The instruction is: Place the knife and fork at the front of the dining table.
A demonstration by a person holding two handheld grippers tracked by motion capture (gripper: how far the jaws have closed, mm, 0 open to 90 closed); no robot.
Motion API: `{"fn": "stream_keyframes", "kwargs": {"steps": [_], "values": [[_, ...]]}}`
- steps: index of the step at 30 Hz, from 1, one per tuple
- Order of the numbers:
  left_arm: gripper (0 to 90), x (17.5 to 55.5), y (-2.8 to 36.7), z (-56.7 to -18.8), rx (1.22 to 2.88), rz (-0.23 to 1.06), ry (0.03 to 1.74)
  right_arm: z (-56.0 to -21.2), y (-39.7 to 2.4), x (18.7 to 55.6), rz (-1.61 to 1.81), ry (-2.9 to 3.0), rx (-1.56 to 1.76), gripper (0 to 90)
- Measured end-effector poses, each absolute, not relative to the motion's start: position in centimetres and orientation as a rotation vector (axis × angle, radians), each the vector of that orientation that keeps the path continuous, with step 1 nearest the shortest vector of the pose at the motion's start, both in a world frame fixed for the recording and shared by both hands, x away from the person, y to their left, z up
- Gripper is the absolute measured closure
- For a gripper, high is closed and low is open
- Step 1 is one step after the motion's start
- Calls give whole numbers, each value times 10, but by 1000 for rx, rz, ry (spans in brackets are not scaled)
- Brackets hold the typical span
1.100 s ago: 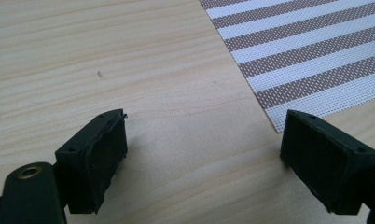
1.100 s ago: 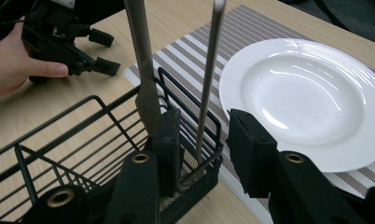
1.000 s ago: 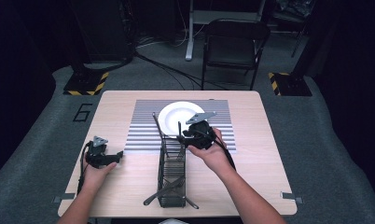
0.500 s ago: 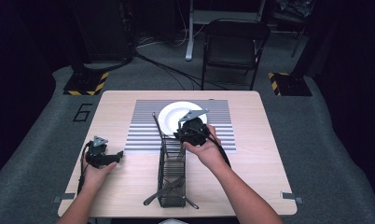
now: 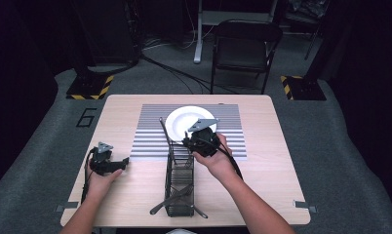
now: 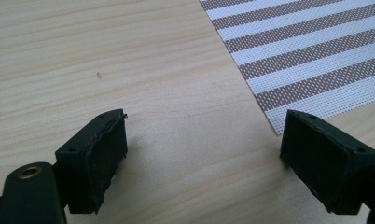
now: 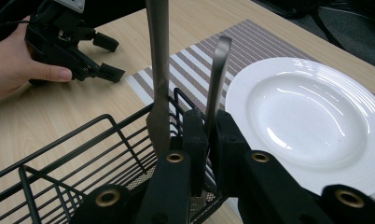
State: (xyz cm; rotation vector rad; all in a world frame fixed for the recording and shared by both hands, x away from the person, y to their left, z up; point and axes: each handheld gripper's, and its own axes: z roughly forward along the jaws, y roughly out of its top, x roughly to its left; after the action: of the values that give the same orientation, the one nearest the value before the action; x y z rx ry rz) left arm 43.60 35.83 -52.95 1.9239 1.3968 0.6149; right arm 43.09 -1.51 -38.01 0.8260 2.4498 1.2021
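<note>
Cutlery handle, a slim metal one, stands upright at the far end of the black wire basket, pinched between the pads of the right claw, whose jaws have just been closing onto it. A second, broader handle rises just beside it on the left, outside the grip. Beyond the basket, a white plate lies on the striped mat. Well apart to the left, the left claw rests wide over the bare wooden surface, holding nothing.
</note>
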Motion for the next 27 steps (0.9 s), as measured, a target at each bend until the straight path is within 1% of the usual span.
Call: {"fn": "stream_keyframes", "kwargs": {"steps": [4,11,27], "values": [[143,436,358,-529,1923,614,1398,-384,-14,429,1198,2461,833,844],[143,436,358,-529,1925,613,1398,-400,-12,430,1160,2500,834,842],[143,436,358,-529,1926,615,1395,-410,-1,429,1054,2524,812,851]]}}
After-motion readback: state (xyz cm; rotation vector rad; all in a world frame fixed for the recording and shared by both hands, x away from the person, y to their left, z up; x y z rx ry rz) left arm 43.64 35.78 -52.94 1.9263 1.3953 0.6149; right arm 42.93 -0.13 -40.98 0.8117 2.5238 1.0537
